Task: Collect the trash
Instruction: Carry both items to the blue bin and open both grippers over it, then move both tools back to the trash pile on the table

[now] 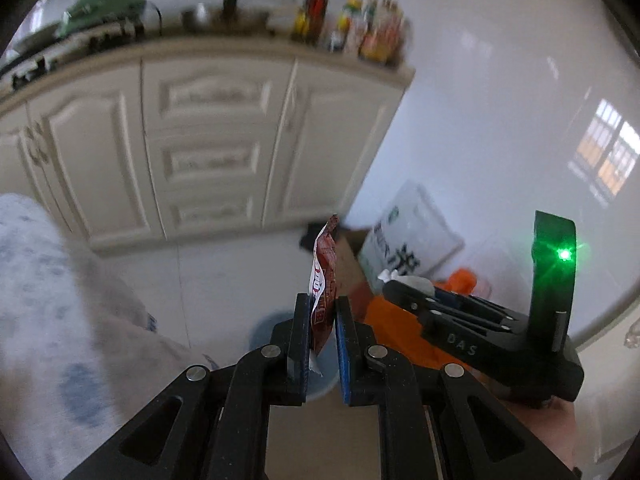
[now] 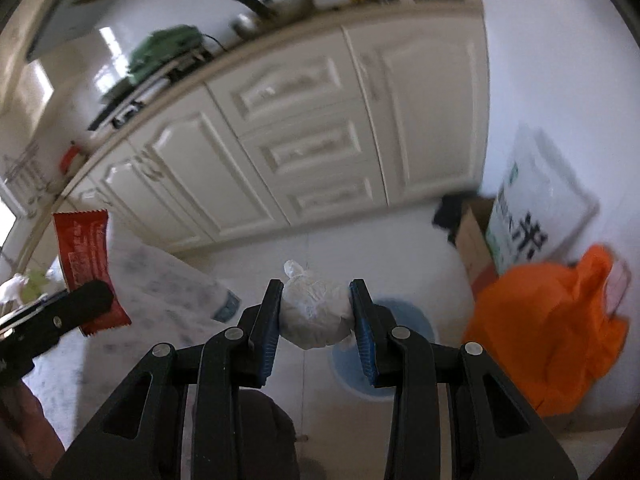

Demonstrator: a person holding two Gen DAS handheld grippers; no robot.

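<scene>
My left gripper (image 1: 322, 312) is shut on a red snack wrapper (image 1: 325, 276), held edge-on and sticking up past the fingertips. The same red wrapper (image 2: 86, 268) shows flat at the left of the right wrist view, pinched by the left gripper. My right gripper (image 2: 316, 304) is shut on a crumpled white paper ball (image 2: 314, 314). A round blue bin (image 2: 394, 354) stands on the floor just beyond the right gripper's right finger, and part of the blue bin (image 1: 272, 332) shows behind the left gripper. The right gripper (image 1: 404, 285) lies to the right in the left wrist view.
Cream kitchen cabinets (image 2: 304, 152) with a cluttered countertop run across the back. An orange plastic bag (image 2: 560, 332), a cardboard box (image 2: 474, 240) and a large white sack with print (image 2: 532, 204) sit on the floor at the right. A patterned sleeve (image 1: 48, 300) fills the left.
</scene>
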